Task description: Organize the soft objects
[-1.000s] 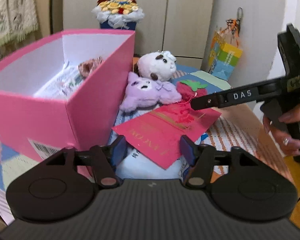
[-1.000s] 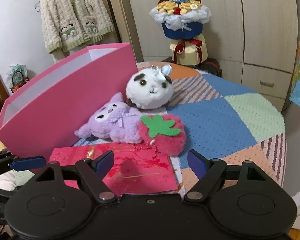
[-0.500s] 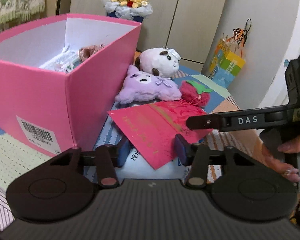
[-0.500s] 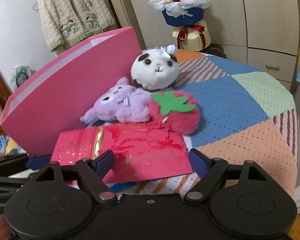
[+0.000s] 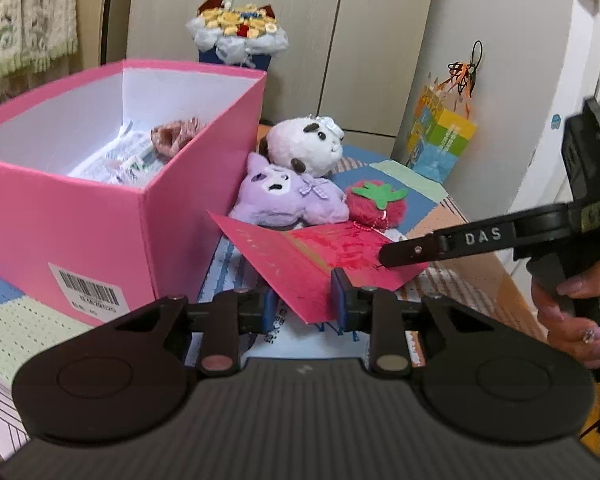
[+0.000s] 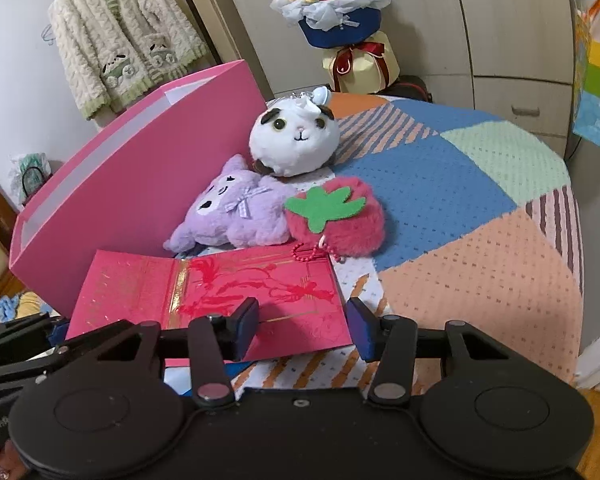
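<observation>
A red card point(image 5: 320, 264) point(image 6: 219, 296) lies on a white packet point(image 5: 312, 340) beside the pink box point(image 5: 99, 216) point(image 6: 139, 184). My left gripper point(image 5: 304, 304) straddles the card's near corner, jaws partly closed around it and the packet. My right gripper point(image 6: 304, 326) straddles the card's right corner, jaws narrowed; whether the pads touch is unclear. Its finger shows in the left wrist view point(image 5: 440, 246). Behind the card lie a purple plush point(image 5: 287, 196) point(image 6: 239, 212), a white round plush point(image 5: 306, 146) point(image 6: 295, 140) and a red strawberry plush point(image 5: 376, 204) point(image 6: 336, 216).
The pink box holds white packets and a brown soft item point(image 5: 171, 138). A patchwork cloth point(image 6: 460, 208) covers the table. A flower bouquet point(image 6: 336, 12) stands behind, a colourful gift bag point(image 5: 444, 140) at the right, a cardigan point(image 6: 127, 48) on the wall.
Both grippers have narrowed their jaws and come closer to the red card. The card's near corner now sits between the left fingers and its right corner between the right fingers.
</observation>
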A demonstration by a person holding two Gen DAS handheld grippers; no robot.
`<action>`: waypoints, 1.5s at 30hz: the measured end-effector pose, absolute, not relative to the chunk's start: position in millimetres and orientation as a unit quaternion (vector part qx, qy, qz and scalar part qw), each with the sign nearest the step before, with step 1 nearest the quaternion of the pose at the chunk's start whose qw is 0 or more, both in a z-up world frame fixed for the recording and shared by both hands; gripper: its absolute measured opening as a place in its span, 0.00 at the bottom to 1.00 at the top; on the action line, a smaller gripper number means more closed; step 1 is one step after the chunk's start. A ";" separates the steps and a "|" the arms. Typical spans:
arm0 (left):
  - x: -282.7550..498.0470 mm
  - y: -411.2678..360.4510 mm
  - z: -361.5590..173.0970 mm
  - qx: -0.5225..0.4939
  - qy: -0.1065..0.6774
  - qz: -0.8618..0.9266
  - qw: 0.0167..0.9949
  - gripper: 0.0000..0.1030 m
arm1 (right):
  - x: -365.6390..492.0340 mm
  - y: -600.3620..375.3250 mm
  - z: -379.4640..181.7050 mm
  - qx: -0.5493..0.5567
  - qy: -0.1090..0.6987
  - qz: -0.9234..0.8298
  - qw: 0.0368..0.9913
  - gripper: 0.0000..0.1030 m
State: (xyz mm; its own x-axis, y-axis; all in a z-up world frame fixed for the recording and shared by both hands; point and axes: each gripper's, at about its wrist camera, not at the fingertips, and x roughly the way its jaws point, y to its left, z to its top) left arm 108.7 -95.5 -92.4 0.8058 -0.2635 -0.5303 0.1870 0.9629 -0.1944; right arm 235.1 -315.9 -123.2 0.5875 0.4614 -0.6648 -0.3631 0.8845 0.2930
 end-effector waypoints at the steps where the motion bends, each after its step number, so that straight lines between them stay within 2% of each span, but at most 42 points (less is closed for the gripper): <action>1: 110.4 -92.9 -93.0 -0.075 0.294 -0.123 0.945 0.24 | 233.2 -316.2 -123.8 0.060 0.388 0.233 0.890 0.53; 4: 115.3 -86.1 -93.8 -0.097 0.305 -0.148 0.936 0.15 | 223.1 -312.9 -125.0 0.036 0.368 0.246 0.896 0.54; 6: 114.9 -85.8 -93.1 -0.092 0.302 -0.153 0.937 0.13 | 215.8 -311.2 -125.4 0.023 0.357 0.256 0.898 0.64; 8: 114.8 -87.0 -91.4 -0.087 0.299 -0.156 0.937 0.11 | 205.7 -306.9 -124.1 -0.008 0.340 0.254 0.906 0.70; 13: 115.9 -87.4 -84.7 -0.086 0.297 -0.165 0.936 0.10 | 180.1 -298.5 -118.0 -0.068 0.305 0.275 0.909 0.72; 15: 120.0 -85.0 -81.3 -0.097 0.306 -0.169 0.932 0.10 | 170.0 -292.2 -116.8 -0.094 0.289 0.283 0.910 0.76; 21: 127.0 -78.4 -71.8 -0.122 0.321 -0.190 0.920 0.09 | 148.3 -262.6 -120.2 -0.176 0.237 0.274 0.915 0.77; 25: 124.4 -80.4 -69.8 -0.130 0.325 -0.207 0.914 0.09 | 152.0 -257.2 -126.2 -0.148 0.221 0.266 0.927 0.76; 29: 125.1 -77.4 -76.7 -0.134 0.333 -0.204 0.911 0.09 | 158.9 -260.7 -135.0 -0.113 0.237 0.238 0.935 0.67; 34: 122.3 -72.1 -74.1 -0.128 0.324 -0.203 0.915 0.09 | 148.8 -255.0 -137.2 -0.128 0.236 0.198 0.943 0.42; 36: 120.0 -73.7 -72.7 -0.122 0.320 -0.205 0.917 0.09 | 139.0 -244.1 -139.2 -0.170 0.223 0.174 0.944 0.28; 39: 114.2 -76.8 -69.6 -0.107 0.312 -0.209 0.921 0.09 | 130.1 -236.2 -139.7 -0.187 0.211 0.149 0.948 0.22; 45: 105.8 -71.0 -62.4 -0.097 0.314 -0.220 0.919 0.10 | 116.5 -224.4 -133.9 -0.214 0.212 0.136 0.944 0.19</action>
